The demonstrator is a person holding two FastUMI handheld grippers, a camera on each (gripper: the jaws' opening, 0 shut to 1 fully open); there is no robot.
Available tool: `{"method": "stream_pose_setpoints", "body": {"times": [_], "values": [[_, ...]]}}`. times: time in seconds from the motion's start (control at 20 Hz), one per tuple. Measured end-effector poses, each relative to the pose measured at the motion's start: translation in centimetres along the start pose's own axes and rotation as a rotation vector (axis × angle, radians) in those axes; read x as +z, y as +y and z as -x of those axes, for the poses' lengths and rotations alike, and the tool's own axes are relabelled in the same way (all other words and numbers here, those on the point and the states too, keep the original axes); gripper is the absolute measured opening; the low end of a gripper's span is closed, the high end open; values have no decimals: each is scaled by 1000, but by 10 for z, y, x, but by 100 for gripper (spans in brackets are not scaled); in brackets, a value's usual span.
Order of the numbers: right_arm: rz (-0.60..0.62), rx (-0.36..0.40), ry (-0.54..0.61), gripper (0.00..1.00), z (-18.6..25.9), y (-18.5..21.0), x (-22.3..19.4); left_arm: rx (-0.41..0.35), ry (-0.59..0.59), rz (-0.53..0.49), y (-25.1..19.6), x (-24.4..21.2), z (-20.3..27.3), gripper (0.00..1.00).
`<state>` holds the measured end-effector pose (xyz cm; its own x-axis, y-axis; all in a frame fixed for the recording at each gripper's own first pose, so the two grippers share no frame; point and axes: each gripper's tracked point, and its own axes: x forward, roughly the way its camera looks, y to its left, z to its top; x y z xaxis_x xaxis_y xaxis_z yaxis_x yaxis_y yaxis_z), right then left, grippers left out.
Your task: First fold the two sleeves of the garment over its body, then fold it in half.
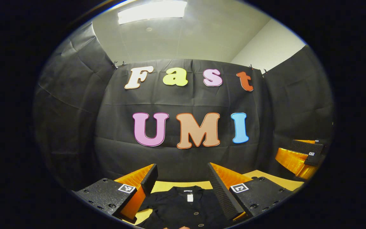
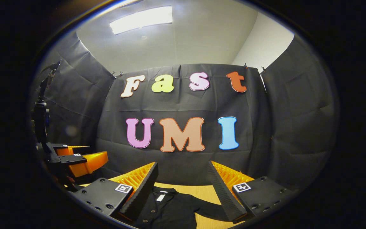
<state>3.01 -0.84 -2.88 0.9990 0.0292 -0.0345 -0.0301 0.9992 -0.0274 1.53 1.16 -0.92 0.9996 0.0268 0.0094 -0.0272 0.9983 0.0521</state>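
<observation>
Black buttoned garment [image 1: 186,208] lies flat on the wooden table [image 2: 202,190], sleeve spread out

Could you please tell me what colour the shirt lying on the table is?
Black, with a small white tag at the collar; the shirt shows best in the left gripper view.

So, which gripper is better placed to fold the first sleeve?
Probably the right gripper: in its view a sleeve of the black garment stretches toward its open fingers. The left gripper, also open, faces the collar.
</observation>
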Motion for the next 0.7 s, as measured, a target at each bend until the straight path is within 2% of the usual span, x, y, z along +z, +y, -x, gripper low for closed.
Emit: {"method": "stream_pose_setpoints", "body": {"times": [0.4,0.7], "values": [[21,-21,-51,98,8,-4,17,6,-18,18,0,8,3,92],[25,-40,-54,99,15,-12,20,-19,-16,17,-10,12,-2,92]]}}
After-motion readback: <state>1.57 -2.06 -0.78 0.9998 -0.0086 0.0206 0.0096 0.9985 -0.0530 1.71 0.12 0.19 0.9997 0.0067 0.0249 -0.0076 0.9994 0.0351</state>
